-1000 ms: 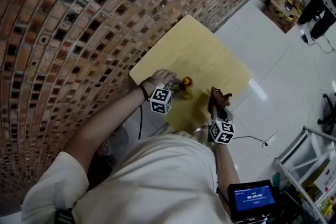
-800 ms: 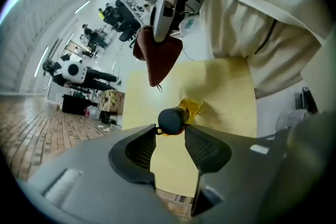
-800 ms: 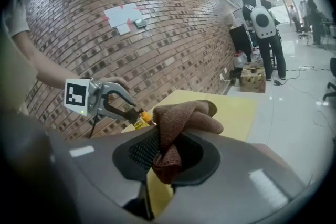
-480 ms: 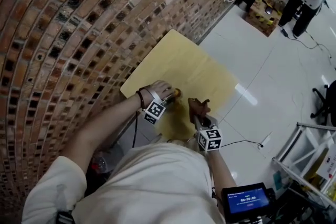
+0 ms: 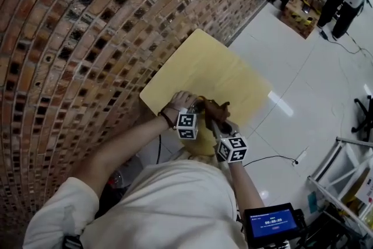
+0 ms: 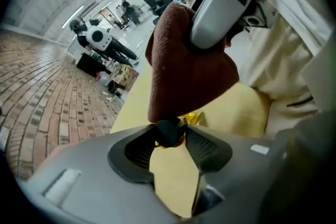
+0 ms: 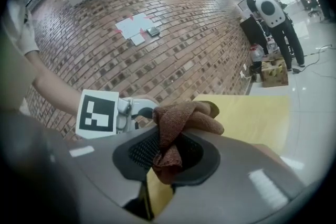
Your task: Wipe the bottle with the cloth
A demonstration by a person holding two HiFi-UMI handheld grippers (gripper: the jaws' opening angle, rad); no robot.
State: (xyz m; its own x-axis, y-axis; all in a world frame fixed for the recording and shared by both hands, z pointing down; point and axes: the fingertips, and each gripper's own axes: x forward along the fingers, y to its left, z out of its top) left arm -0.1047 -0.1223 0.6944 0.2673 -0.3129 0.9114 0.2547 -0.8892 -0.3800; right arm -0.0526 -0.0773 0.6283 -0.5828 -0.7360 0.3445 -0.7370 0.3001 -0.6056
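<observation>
Both near table (image 5: 213,64) edge, left fingers (image 6: 203,145) pinching bottle (image 6: 168,132), right fingers (image 7: 140,150) clamping cloth (image 7: 184,115)

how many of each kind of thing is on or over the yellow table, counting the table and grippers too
grippers: 2 (left gripper, right gripper)
cloth: 1
bottle: 1
table: 1
total: 5

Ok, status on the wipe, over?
Left gripper shut on bottle. Right gripper shut on cloth, cloth against bottle, over the table. Nothing in the way.
</observation>
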